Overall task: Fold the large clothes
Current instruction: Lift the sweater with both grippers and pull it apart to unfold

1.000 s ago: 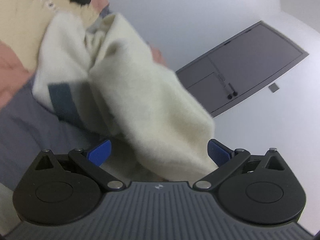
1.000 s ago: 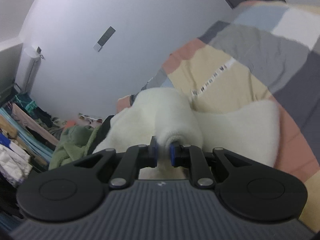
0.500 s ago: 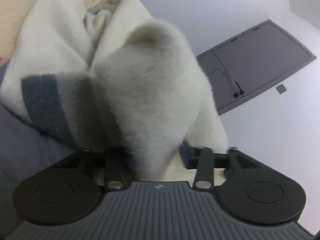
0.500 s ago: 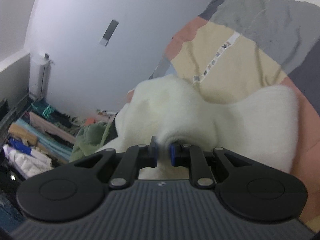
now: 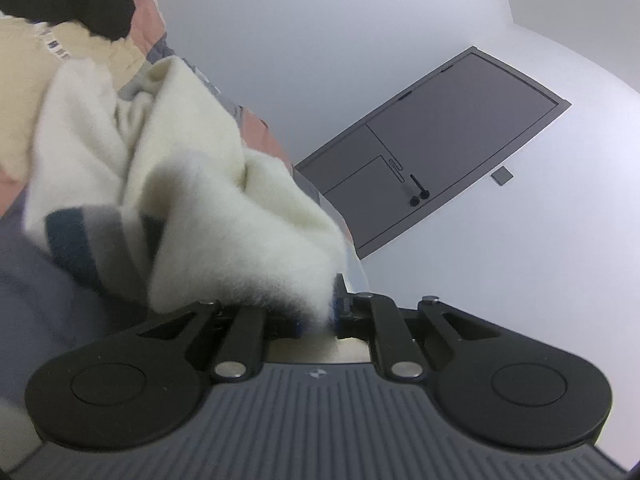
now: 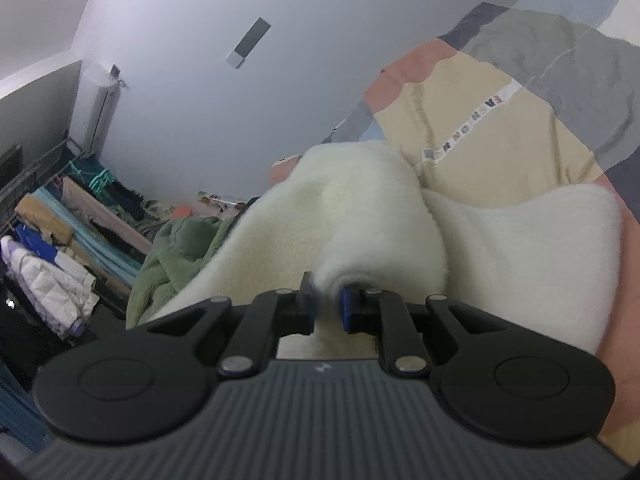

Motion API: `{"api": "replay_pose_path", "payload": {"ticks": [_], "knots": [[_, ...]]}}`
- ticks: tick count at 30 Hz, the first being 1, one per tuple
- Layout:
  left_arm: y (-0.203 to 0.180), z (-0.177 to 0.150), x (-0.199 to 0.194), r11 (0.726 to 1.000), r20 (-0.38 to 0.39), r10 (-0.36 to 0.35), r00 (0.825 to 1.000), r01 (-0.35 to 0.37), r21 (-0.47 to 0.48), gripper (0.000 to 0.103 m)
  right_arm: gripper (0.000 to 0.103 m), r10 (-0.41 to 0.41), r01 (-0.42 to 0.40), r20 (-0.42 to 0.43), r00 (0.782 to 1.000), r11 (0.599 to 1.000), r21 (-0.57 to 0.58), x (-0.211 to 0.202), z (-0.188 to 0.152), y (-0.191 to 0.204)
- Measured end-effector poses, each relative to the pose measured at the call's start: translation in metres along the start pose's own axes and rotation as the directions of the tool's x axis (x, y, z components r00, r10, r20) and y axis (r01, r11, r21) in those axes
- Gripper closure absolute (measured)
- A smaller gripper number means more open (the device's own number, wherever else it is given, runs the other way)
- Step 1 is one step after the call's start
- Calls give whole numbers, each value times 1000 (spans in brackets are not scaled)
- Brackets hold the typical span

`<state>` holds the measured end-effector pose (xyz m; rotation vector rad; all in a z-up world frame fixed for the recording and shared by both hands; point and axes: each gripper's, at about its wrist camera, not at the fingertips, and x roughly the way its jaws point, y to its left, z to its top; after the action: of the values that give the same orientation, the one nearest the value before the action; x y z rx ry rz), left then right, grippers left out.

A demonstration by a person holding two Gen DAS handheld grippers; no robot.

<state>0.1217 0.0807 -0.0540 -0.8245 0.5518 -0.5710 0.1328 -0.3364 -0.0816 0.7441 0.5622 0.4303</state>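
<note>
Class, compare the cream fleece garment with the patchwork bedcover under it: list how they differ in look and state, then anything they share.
The cream fleece garment is fluffy and mostly one pale colour; the patchwork bedcover is smooth, in blocks of tan, grey and salmon.
The garment is bunched and lifted, pinched by the left tool and the right tool; the bedcover lies spread out, ungripped.
Both are soft textiles.

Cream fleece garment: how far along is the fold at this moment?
Done: both grips are made. The right gripper is shut on the cream fleece garment; the left gripper has just been closing and now pinches another part of it. In hand: it hangs bunched between them over the patchwork bedcover. Left: no neat fold shows yet, so spreading and folding remain.
</note>
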Motion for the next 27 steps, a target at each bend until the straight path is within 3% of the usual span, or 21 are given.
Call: {"api": "replay_pose_path", "payload": {"ticks": [5, 7, 11, 14, 15, 17, 18, 19, 27], "knots": [[-10, -21, -42, 993, -32, 54, 998, -57, -104, 90, 88, -37, 36, -46, 998, 999, -20, -17, -17, 27], [-4, -32, -50, 985, -59, 89, 994, -97, -141, 90, 87, -87, 84, -64, 994, 995, -51, -22, -25, 37], [6, -45, -39, 969, -138, 189, 972, -208, -136, 89, 86, -163, 158, -118, 980, 986, -50, -18, -33, 42], [17, -48, -30, 963, -164, 212, 963, -234, -130, 89, 84, -188, 195, -158, 969, 981, 24, -11, -37, 31], [20, -47, -28, 963, -164, 212, 963, -235, -135, 88, 79, -193, 203, -168, 967, 978, 41, -9, -38, 26], [27, -46, -22, 956, -177, 225, 958, -253, -148, 77, 61, -222, 234, -177, 959, 971, 52, -5, -40, 18], [33, -45, -19, 951, -186, 234, 954, -265, -161, 73, 43, -240, 253, -179, 954, 966, 56, -3, -42, 15], [38, -46, -17, 947, -187, 239, 953, -272, -173, 67, 35, -252, 268, -182, 951, 961, 68, -2, -43, 12], [59, -45, 8, 934, -190, 234, 953, -275, -227, 62, 36, -240, 269, -200, 950, 955, 129, 21, -43, -21]]}}
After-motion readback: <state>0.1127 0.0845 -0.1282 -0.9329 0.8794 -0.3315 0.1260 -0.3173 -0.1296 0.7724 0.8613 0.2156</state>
